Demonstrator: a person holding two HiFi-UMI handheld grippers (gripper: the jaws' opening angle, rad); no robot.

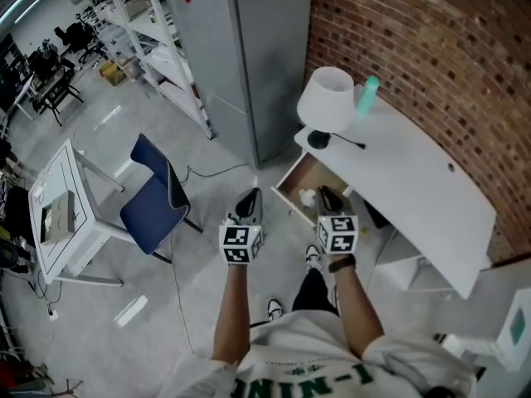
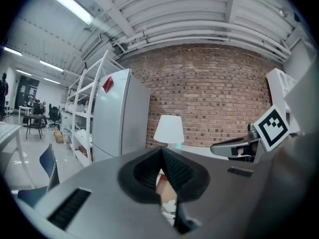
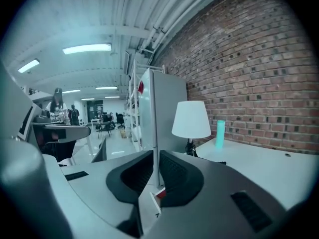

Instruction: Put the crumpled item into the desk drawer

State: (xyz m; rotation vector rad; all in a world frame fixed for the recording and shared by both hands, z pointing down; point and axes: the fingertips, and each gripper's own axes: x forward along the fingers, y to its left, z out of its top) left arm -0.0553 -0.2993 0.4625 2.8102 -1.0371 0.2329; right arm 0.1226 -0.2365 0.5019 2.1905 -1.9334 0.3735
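The white desk (image 1: 415, 172) stands along the brick wall with its wooden drawer (image 1: 286, 191) pulled open. A white crumpled item (image 1: 308, 196) lies inside the drawer. My right gripper (image 1: 326, 191) hovers over the drawer just right of the item; its jaws (image 3: 157, 156) stand almost together with a thin slit between them and nothing in it. My left gripper (image 1: 251, 193) hangs left of the drawer, over the floor. Its fingertips meet (image 2: 162, 152), holding nothing, and below them the crumpled item (image 2: 169, 206) shows in the drawer.
A white lamp (image 1: 328, 98) and a teal cylinder (image 1: 367, 94) stand on the desk's far end. A tall grey cabinet (image 1: 249, 48) is beside it. A blue chair (image 1: 153, 197), a small white table (image 1: 62, 214) and shelving (image 1: 149, 31) are to the left.
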